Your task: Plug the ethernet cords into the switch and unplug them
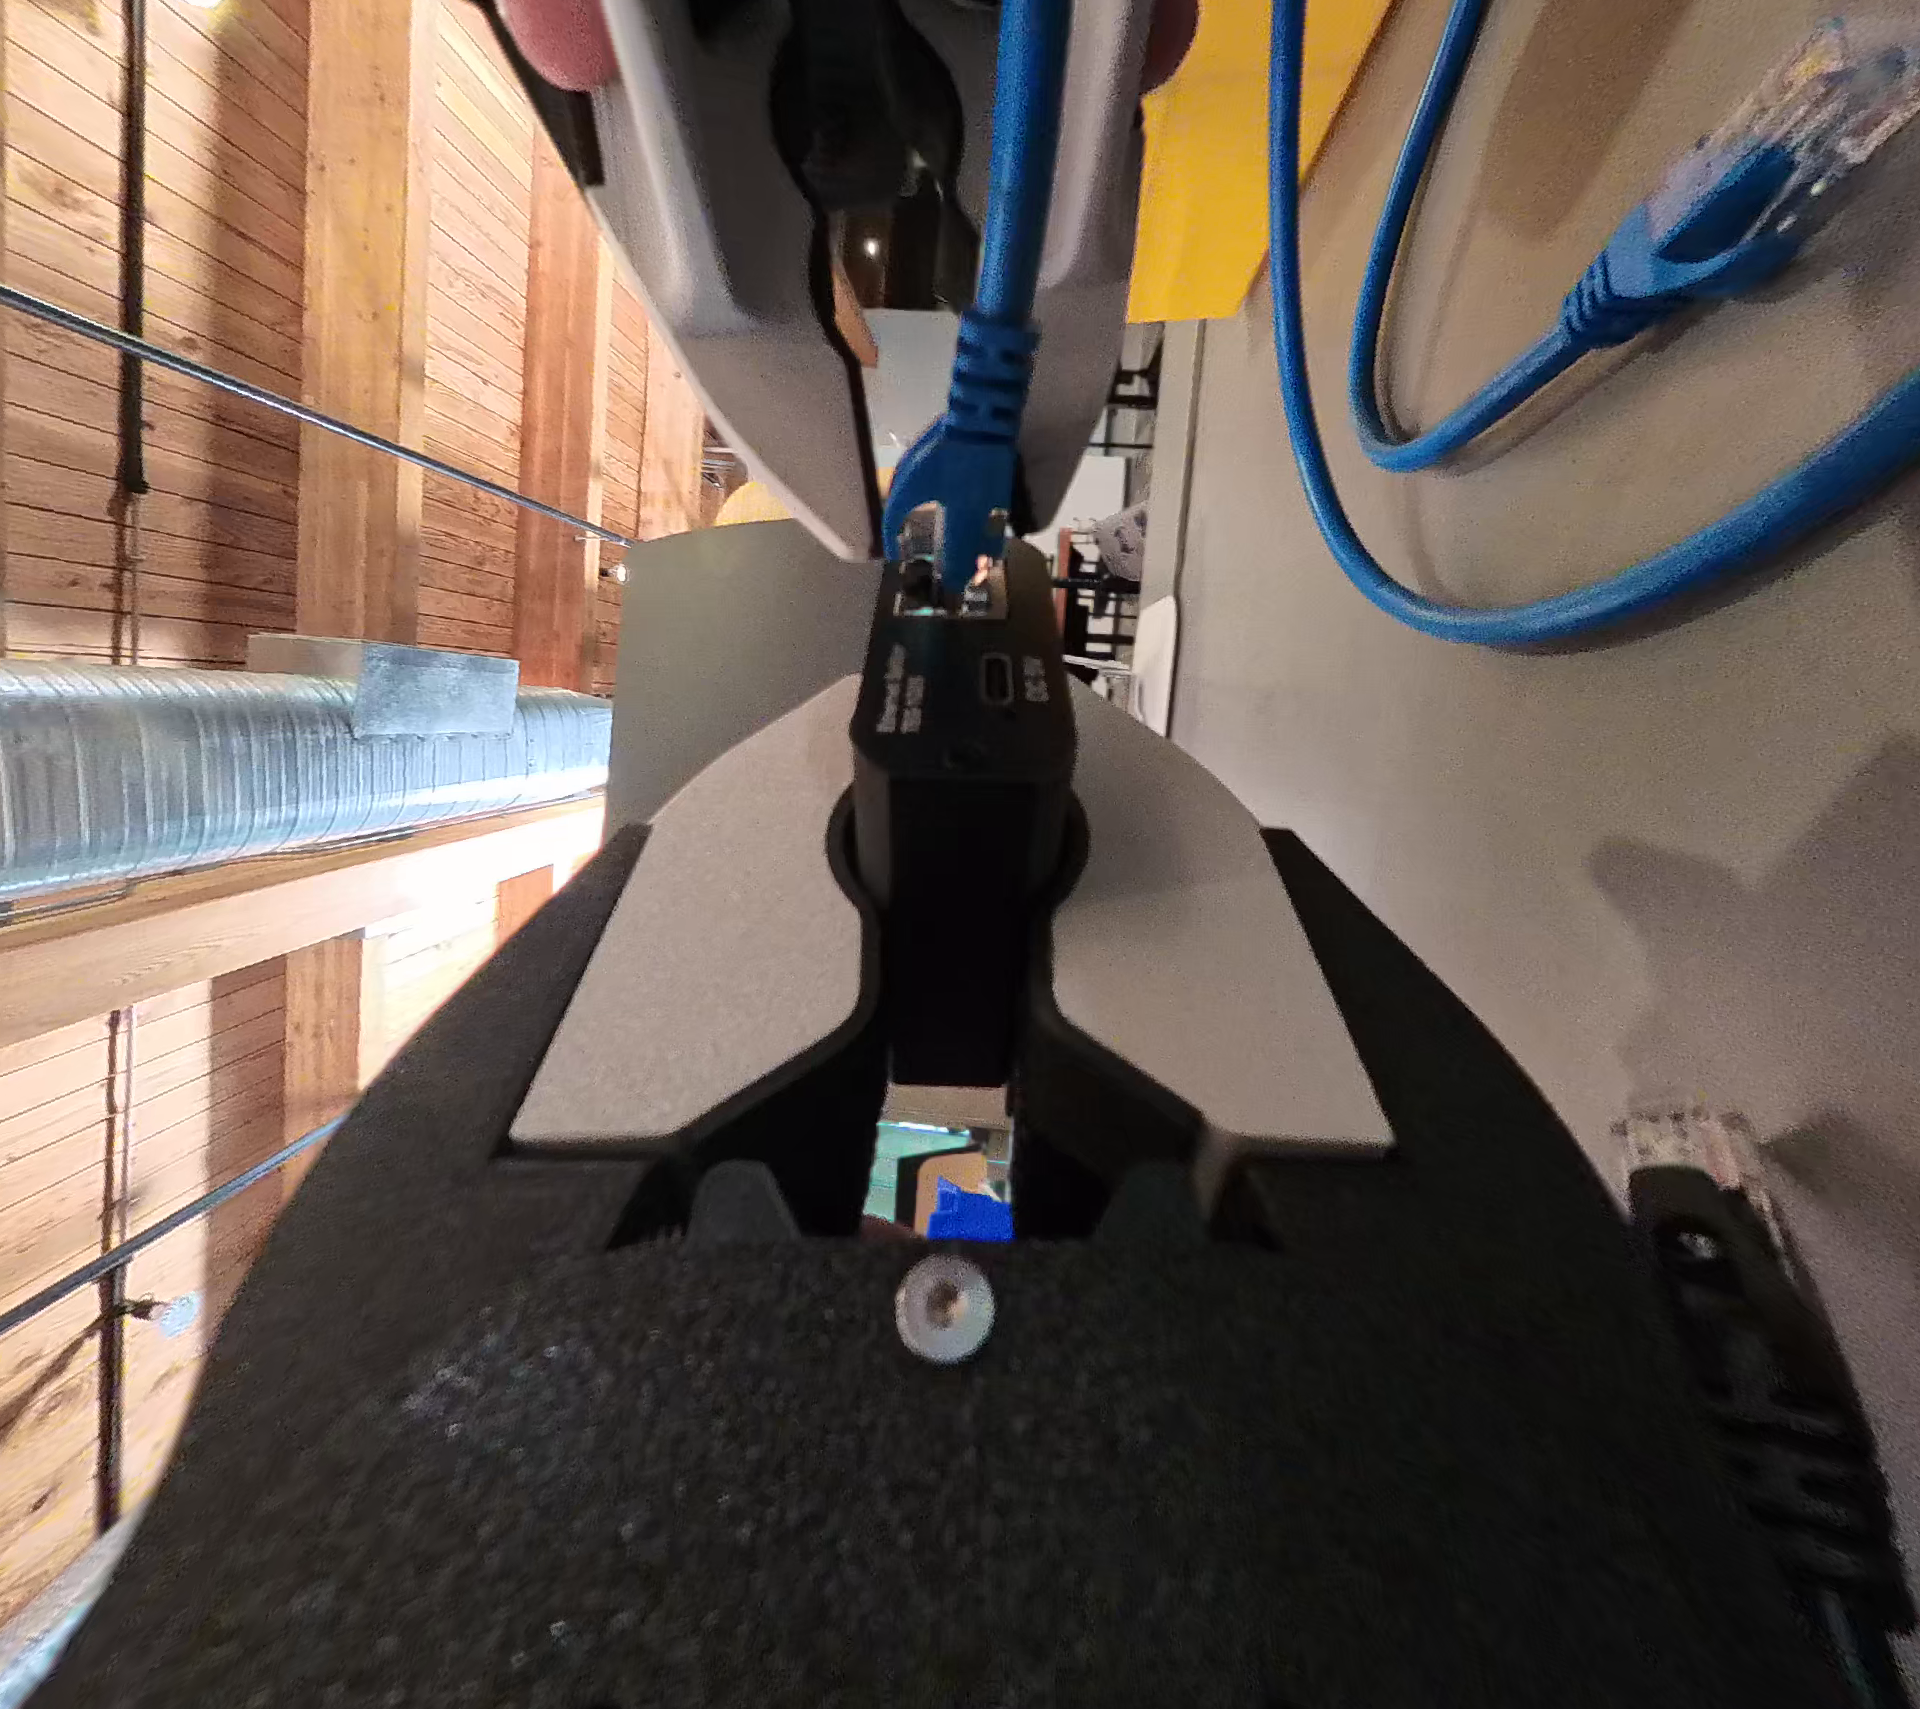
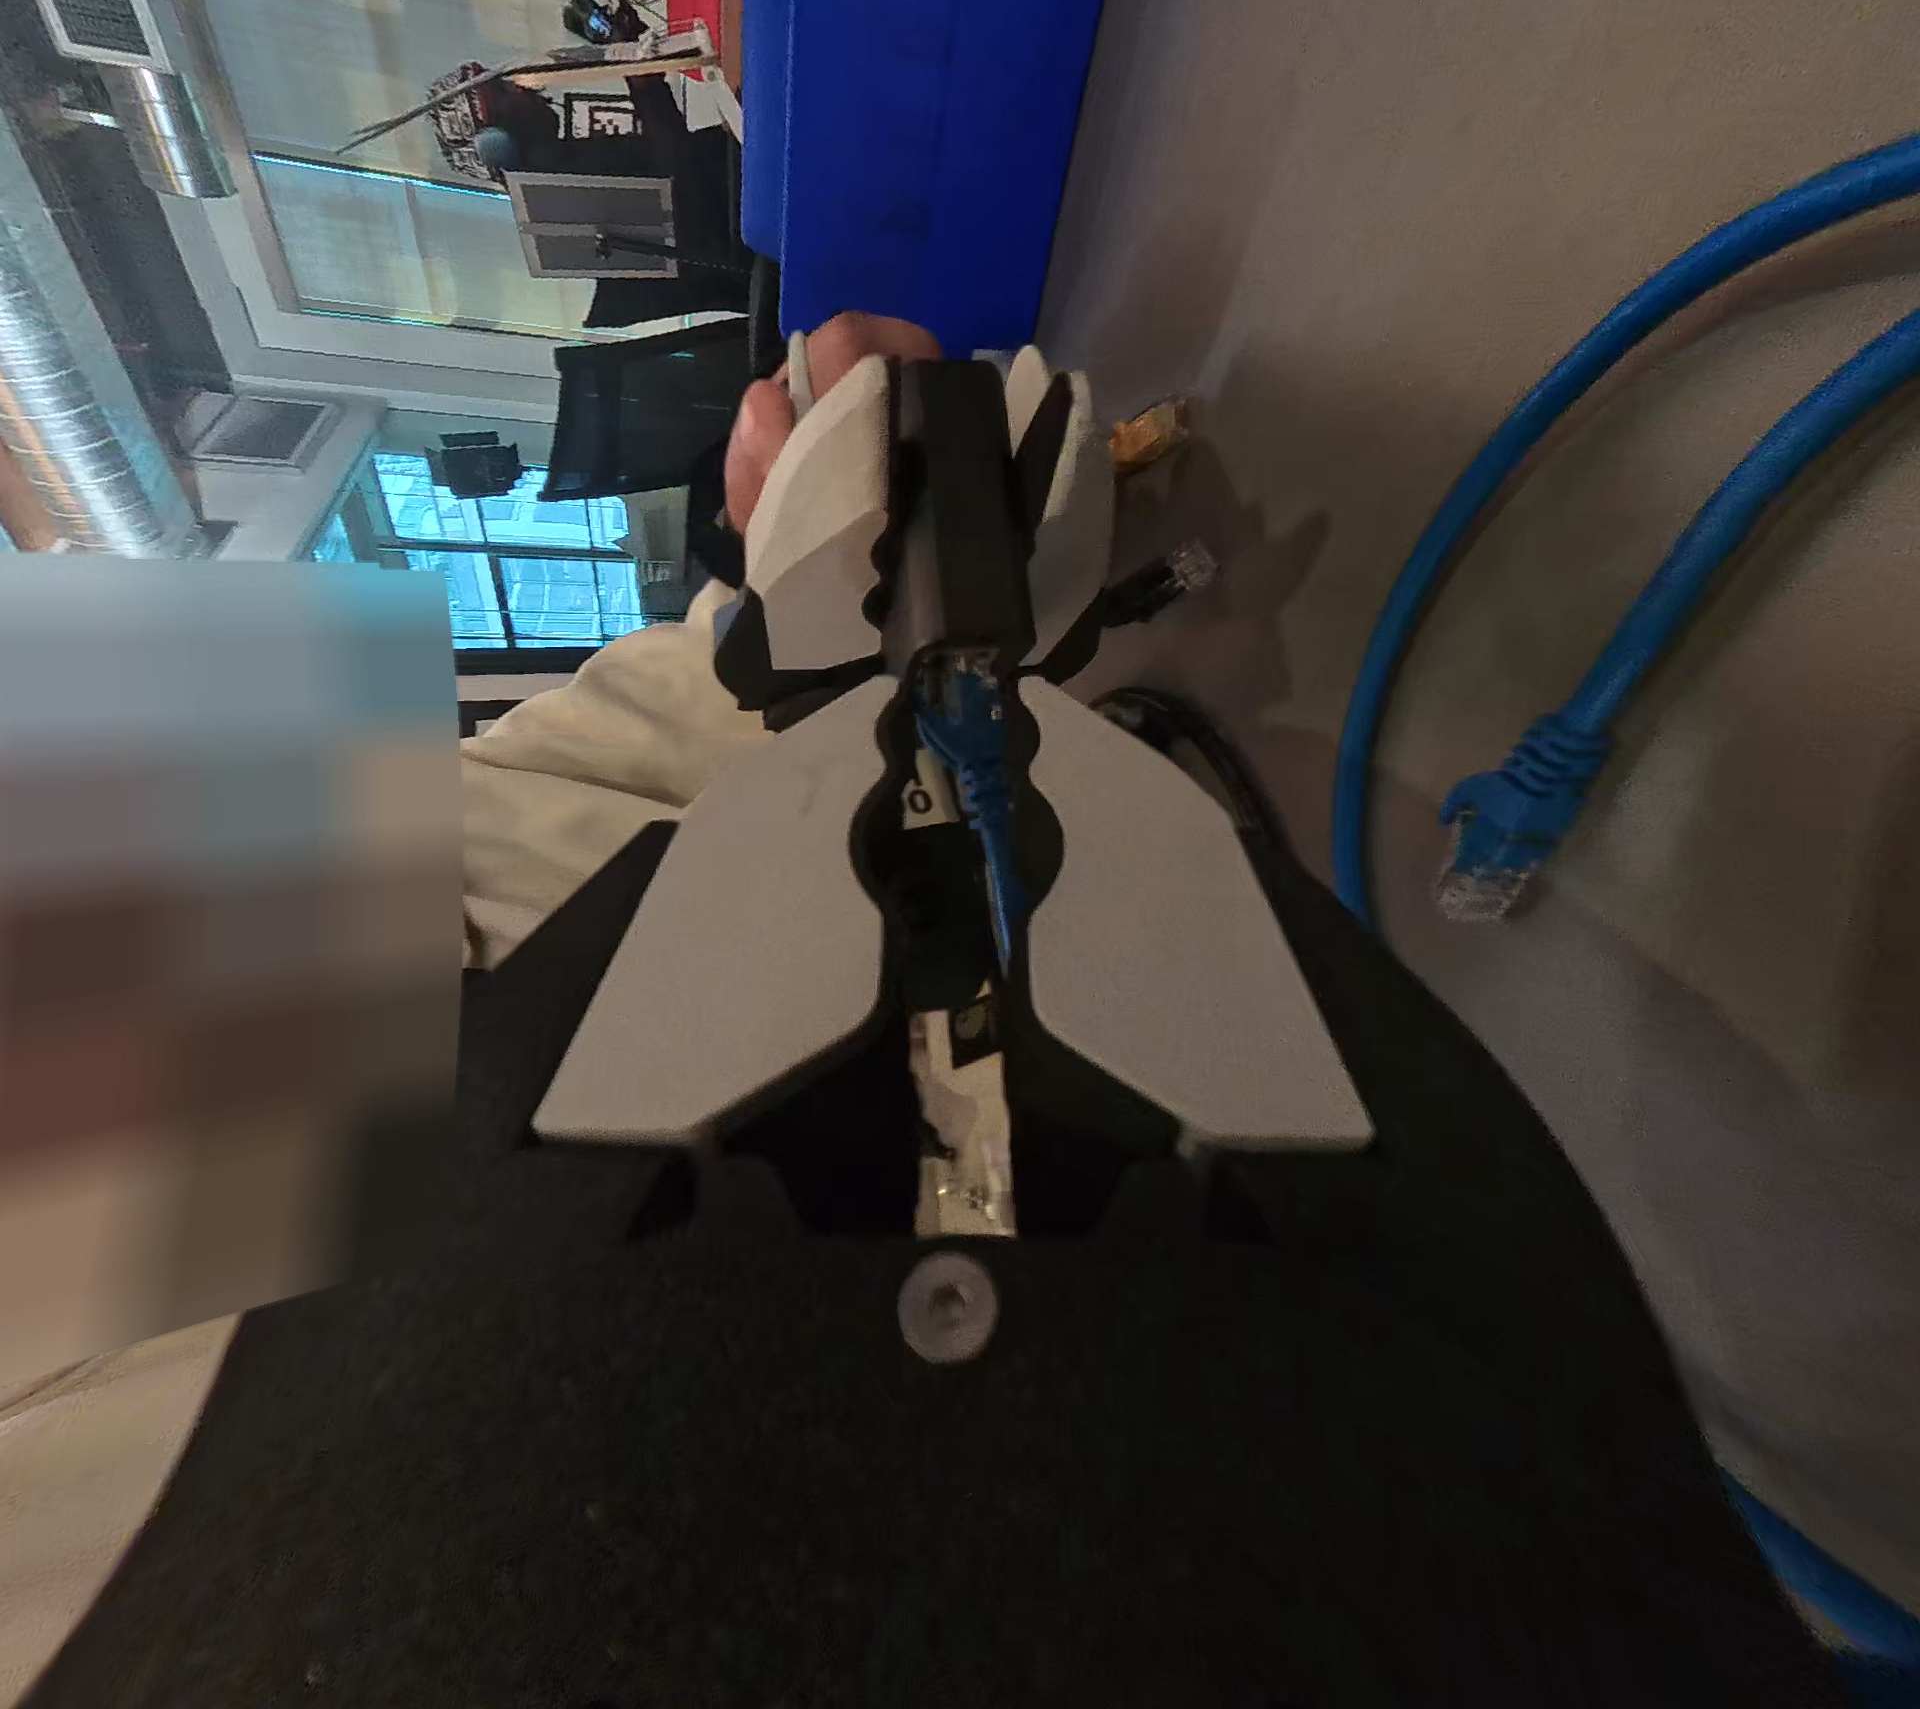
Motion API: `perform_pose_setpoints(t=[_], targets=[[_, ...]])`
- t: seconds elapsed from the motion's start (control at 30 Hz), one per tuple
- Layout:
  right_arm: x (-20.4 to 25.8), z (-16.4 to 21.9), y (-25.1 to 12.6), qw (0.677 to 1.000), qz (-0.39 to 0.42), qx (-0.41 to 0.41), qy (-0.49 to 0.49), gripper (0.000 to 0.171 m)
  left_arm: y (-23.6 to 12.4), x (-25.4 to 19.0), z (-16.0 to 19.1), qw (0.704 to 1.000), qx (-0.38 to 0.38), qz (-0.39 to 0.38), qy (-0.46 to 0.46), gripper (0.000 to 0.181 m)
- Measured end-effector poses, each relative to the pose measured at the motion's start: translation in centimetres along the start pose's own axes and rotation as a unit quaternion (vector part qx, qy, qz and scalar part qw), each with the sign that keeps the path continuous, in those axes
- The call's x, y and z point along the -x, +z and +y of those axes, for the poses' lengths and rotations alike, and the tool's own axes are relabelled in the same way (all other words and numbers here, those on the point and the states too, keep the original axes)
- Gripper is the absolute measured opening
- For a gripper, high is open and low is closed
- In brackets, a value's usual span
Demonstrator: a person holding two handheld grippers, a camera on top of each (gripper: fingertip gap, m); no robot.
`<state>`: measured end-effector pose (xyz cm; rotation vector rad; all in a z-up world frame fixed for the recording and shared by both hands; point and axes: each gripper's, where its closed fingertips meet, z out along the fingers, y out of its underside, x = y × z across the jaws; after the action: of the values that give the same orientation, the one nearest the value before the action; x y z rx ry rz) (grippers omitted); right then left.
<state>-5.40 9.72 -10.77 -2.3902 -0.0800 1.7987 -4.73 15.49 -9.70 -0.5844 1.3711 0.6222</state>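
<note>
While the left tongs [image 1: 961, 786] pinch the black switch [image 1: 961, 703] | right tongs [image 2: 961, 724] pinch a blue cord plug [image 2: 966, 714] at its port | spare blue cord [image 2: 1507, 818] lies on the desk [image 2: 1455, 153].

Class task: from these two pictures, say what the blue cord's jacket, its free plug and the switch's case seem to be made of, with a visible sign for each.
Cord: probably smooth, flexible plastic or rubber; it loops softly with a slight sheen.
Plug: clear hard plastic; see-through.
Switch: looks like matte black plastic, possibly coated metal; crisp edges, dull surface.
</note>
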Motion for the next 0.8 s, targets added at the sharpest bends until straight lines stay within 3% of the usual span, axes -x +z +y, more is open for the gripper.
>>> perform_pose_setpoints(t=[0.03, 0.27, 0.47, 0.57, 0.67, 0.8], targets=[[-0.1, 0.0, 0.0, 1.0, 0.006, -0.002, -0.013, 0.015, 0.0, -0.1, 0.0, 1.0, 0.002, 0.003, -0.002, 0.026], [-0.2, 0.3, 0.2, 0.994, 0.061, 0.003, -0.088, 0.012, -0.1, 0.2, 0.1, 1.0, 0.007, -0.002, -0.011, 0.027], [-0.4, 0.4, 0.0, 0.994, 0.064, 0.01, -0.086, 0.012, -0.1, -0.1, -0.2, 1.0, 0.002, -0.002, 0.005, 0.026], [-0.8, -0.5, -0.4, 0.977, 0.139, -0.018, -0.16, 0.014, 0.4, -0.4, 0.1, 1.0, 0.019, 0.007, 0.02, 0.026], [-1.1, -0.4, -0.6, 0.916, 0.266, -0.012, -0.301, 0.026, 0.6, -1.5, 0.7, 0.999, 0.031, 0.035, 0.01, 0.026], [-1.5, -0.7, -0.6, 0.801, 0.39, -0.023, -0.454, 0.021, 0.7, -1.4, 0.9, 0.999, 0.035, 0.04, -0.006, 0.026]])
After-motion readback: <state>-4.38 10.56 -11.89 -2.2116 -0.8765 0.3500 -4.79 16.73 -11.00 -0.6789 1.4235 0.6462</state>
